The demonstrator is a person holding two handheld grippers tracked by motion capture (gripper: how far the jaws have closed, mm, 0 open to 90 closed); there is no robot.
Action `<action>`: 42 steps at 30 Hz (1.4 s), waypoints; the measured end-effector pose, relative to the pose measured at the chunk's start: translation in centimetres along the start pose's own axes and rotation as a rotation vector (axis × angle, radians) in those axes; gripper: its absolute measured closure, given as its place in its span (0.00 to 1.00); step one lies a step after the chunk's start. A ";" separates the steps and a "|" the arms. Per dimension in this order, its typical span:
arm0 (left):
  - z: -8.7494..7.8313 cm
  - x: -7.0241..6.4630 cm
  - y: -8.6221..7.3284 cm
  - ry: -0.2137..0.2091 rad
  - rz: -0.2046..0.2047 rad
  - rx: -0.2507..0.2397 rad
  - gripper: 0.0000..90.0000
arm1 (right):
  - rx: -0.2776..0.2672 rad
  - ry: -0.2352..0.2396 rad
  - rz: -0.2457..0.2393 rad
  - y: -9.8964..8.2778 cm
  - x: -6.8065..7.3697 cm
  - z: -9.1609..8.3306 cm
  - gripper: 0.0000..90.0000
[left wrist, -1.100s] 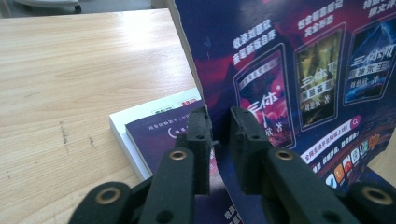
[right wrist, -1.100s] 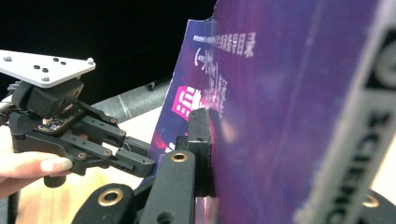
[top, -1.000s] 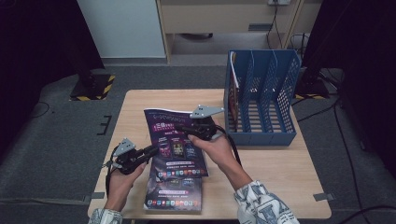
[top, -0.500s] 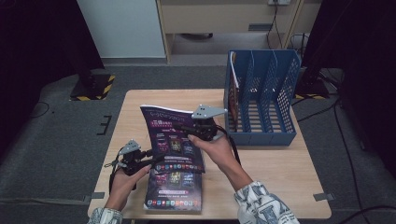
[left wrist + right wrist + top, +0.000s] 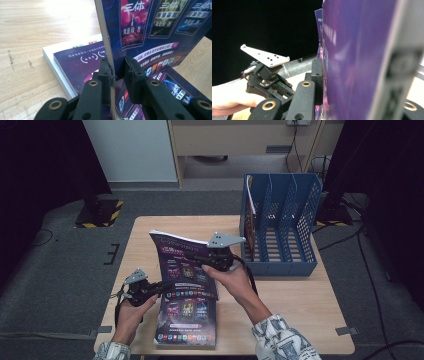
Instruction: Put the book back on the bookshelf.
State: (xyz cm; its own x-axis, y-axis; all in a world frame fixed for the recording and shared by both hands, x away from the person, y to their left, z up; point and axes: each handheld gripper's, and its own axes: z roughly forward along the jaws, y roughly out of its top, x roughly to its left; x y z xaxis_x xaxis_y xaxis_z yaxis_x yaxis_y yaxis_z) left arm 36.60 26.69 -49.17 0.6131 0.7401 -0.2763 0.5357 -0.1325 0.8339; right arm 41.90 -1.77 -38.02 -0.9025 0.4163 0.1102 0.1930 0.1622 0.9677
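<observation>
the fingers [image 5: 105, 72] of the left gripper [image 5: 141, 287] have just been closing and now pinch the lower edge of the raised magazine [image 5: 182, 265]; the right gripper [image 5: 216, 257] is clamped on its far side. compared with a second ago the magazine has tipped up from lying flat on the bench [image 5: 290, 295] to nearly upright, clear of the second magazine [image 5: 187, 322] under it. that reads as readiness to carry it to the blue file rack [image 5: 280, 227], well apart at the right, where one magazine [image 5: 248, 215] already stands in the leftmost slot.
</observation>
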 end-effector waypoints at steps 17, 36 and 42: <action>0.0 -0.1 0.0 0.007 0.010 -0.004 0.83 | -0.035 -0.009 0.011 1.5 -0.3 -0.2 0.90; 0.2 -0.3 -0.2 0.060 0.012 -0.026 0.73 | -0.034 -0.046 0.006 1.6 -0.6 -0.2 0.92; 0.0 0.4 -0.3 0.170 -0.020 -0.059 0.28 | -0.039 -0.055 0.021 1.5 -0.9 -0.7 0.92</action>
State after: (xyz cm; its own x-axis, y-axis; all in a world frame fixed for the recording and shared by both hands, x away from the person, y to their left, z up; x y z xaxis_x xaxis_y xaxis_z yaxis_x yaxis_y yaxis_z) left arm 36.68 27.01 -49.56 0.4933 0.8435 -0.2126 0.5087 -0.0815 0.8571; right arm 42.73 -2.55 -36.47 -0.8758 0.4679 0.1187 0.1950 0.1181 0.9737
